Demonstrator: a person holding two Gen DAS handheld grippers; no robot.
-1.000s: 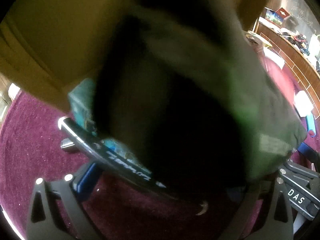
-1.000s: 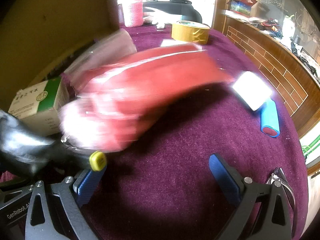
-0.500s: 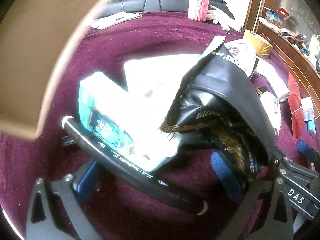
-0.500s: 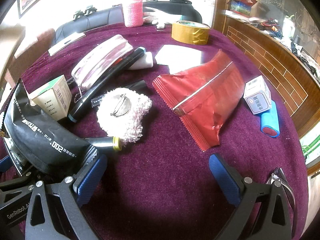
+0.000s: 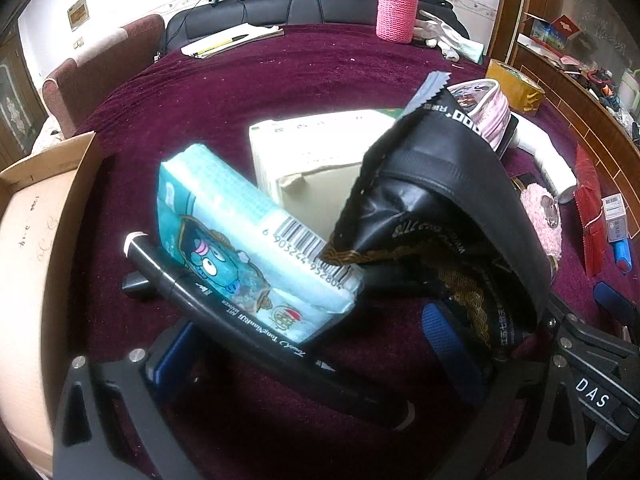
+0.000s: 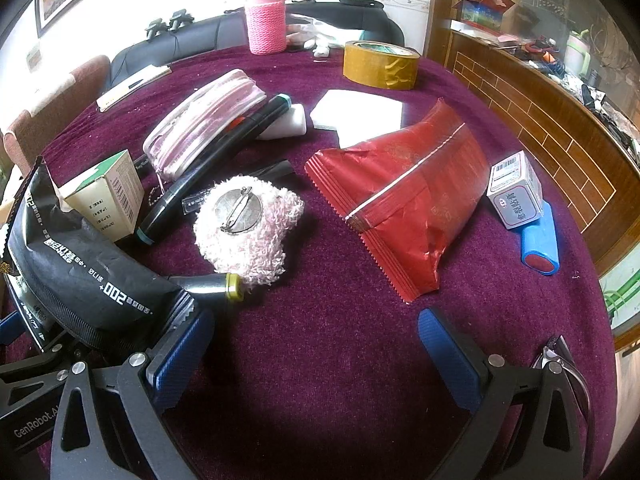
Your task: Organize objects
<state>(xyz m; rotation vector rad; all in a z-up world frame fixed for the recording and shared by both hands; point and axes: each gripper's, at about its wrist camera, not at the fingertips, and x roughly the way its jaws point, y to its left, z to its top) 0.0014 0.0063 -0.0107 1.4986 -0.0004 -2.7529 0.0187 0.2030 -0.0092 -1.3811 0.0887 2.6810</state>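
A heap of loose items lies on the maroon tablecloth (image 6: 340,340). In the left wrist view my left gripper (image 5: 308,348) is open, low over a black marker (image 5: 256,332) that lies across between its fingers. A teal tissue pack (image 5: 240,240) leans on the marker, with a white box (image 5: 320,148) and a black pouch (image 5: 440,208) behind it. My right gripper (image 6: 314,356) is open over bare cloth. Ahead of it lie a red pouch (image 6: 412,200) and a pink fluffy brooch (image 6: 248,224). The black pouch (image 6: 80,264) touches its left finger.
An open cardboard box (image 5: 28,240) stands at the left. Farther back lie a pink pencil case (image 6: 204,128), a tape roll (image 6: 380,64) and a pink knitted bottle (image 6: 266,20). A small white box (image 6: 516,192) and blue cylinder (image 6: 540,244) sit right, near a wooden ledge (image 6: 560,128).
One second ago the cardboard box and dark pouch filled the left view and the red pouch was a moving blur. Now the box sits at the left and the items lie still.
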